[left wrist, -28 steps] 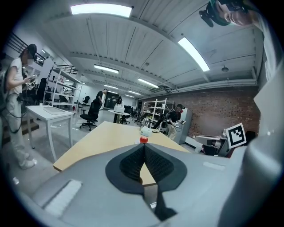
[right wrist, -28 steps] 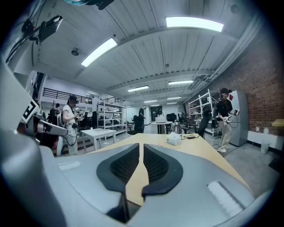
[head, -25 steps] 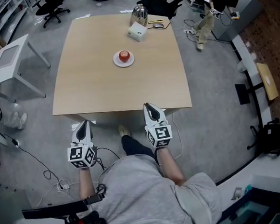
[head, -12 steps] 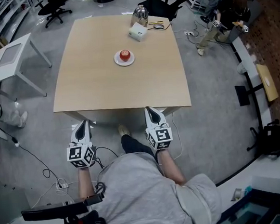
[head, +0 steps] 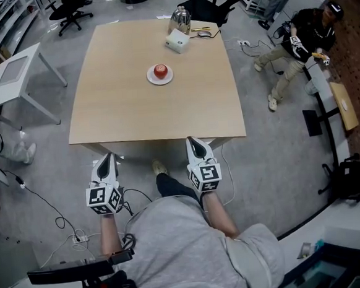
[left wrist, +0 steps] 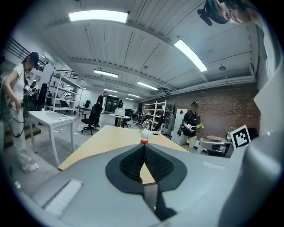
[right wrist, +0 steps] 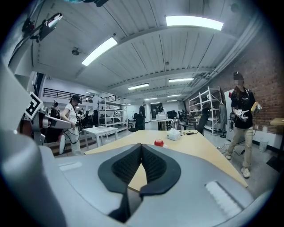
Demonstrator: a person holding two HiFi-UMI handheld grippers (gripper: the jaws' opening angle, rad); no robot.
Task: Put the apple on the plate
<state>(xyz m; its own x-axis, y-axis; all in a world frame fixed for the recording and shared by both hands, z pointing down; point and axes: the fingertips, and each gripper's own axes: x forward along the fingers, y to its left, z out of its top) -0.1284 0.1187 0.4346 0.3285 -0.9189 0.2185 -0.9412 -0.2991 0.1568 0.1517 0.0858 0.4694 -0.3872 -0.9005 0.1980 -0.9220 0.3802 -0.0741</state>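
A red apple (head: 160, 70) rests on a small white plate (head: 160, 79) near the middle of the far half of the wooden table (head: 133, 106). It shows as a small red dot, the apple (left wrist: 143, 141), in the left gripper view and as the apple (right wrist: 159, 142) in the right gripper view. My left gripper (head: 108, 157) hangs below the table's near edge, jaws together and empty. My right gripper (head: 192, 138) sits at the near edge, also shut and empty. Both are far from the apple.
A white box (head: 176, 42), a metal kettle (head: 180, 16) and small items stand at the table's far end. A white side table (head: 13, 76) is at the left, office chairs beyond. A person (head: 302, 40) sits on the floor at the right. Cables lie on the floor.
The grippers have kept still. The person at the upper right has moved rightward and down along the floor.
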